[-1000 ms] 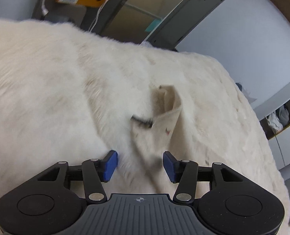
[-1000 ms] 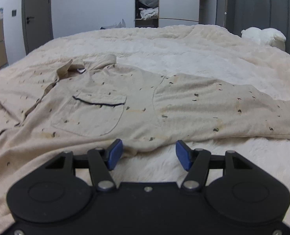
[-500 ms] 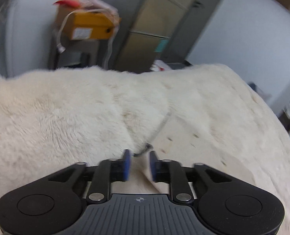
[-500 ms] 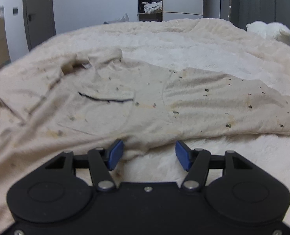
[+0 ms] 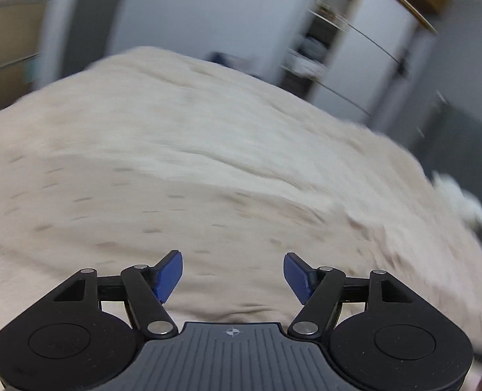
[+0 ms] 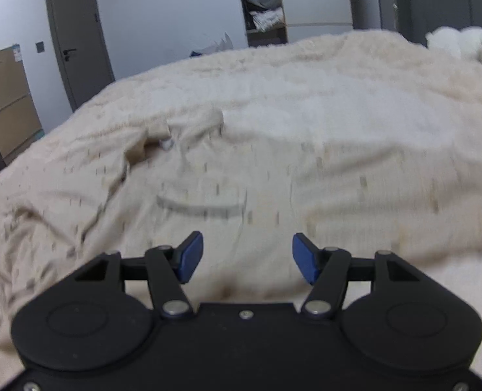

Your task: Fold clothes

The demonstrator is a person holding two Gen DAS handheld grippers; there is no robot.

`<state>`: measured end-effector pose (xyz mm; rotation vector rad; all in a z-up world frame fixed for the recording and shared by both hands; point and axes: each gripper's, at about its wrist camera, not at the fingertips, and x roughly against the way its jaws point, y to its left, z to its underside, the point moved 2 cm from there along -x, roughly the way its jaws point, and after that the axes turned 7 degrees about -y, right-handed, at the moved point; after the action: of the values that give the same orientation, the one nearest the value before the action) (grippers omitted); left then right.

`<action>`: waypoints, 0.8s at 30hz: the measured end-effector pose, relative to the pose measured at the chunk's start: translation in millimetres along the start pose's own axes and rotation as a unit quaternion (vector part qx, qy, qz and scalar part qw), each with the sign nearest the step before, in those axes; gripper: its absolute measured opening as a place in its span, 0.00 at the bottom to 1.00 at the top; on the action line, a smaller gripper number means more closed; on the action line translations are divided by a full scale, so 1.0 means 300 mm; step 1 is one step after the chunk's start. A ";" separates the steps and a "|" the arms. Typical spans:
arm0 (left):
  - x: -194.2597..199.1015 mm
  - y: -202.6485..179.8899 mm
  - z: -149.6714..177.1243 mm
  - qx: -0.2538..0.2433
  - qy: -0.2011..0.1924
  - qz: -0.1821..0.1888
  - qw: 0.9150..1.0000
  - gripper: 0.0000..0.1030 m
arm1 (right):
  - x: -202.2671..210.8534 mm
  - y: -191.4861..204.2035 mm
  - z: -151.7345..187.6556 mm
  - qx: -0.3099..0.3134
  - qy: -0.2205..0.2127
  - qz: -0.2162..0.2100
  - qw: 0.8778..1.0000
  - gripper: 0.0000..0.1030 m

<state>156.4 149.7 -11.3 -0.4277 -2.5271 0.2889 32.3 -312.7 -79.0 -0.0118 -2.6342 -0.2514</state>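
Observation:
A beige shirt (image 6: 273,189) with small dark specks lies spread on a white fluffy bed cover (image 6: 322,97). Its collar (image 6: 163,137) is at the upper left and its chest pocket (image 6: 202,208) in the middle of the right wrist view. My right gripper (image 6: 247,257) is open and empty, just above the shirt's near edge. In the blurred left wrist view, the shirt (image 5: 143,221) fills the lower left. My left gripper (image 5: 233,275) is open and empty over it.
A white plush toy (image 6: 462,42) lies at the far right of the bed. Beyond the bed stand a grey door (image 6: 75,39), an open wardrobe shelf with folded clothes (image 6: 263,13) and a brown cabinet (image 6: 6,97).
My left gripper shut on the shirt's cuff half a second ago, then opened and swung to the right across the shirt. My right gripper moved forward over the shirt's hem.

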 end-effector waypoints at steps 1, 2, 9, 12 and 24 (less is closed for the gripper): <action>-0.083 -0.053 -0.023 -0.027 0.011 0.019 0.999 0.62 | -0.049 -0.001 -0.054 0.008 0.005 -0.010 1.000 0.58; -0.128 -0.078 -0.041 -0.041 0.015 0.025 0.999 0.62 | -0.108 -0.001 -0.115 0.018 0.012 -0.021 1.000 0.59; -0.542 -0.251 -0.213 -0.158 0.046 0.090 0.982 0.64 | -0.525 0.014 -0.351 0.058 0.055 -0.078 0.994 0.59; -0.708 -0.304 -0.231 -0.170 0.080 0.124 0.974 0.64 | -0.709 0.020 -0.399 0.054 0.093 -0.110 0.988 0.60; -1.160 -0.392 -0.144 -0.148 0.204 0.211 0.944 0.08 | -1.172 0.046 -0.433 -0.025 0.168 -0.226 0.959 0.04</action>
<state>428.9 -79.5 -111.4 -1.0387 -2.0530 -0.0301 403.6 -309.6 -131.1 0.5720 -2.2582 -0.4313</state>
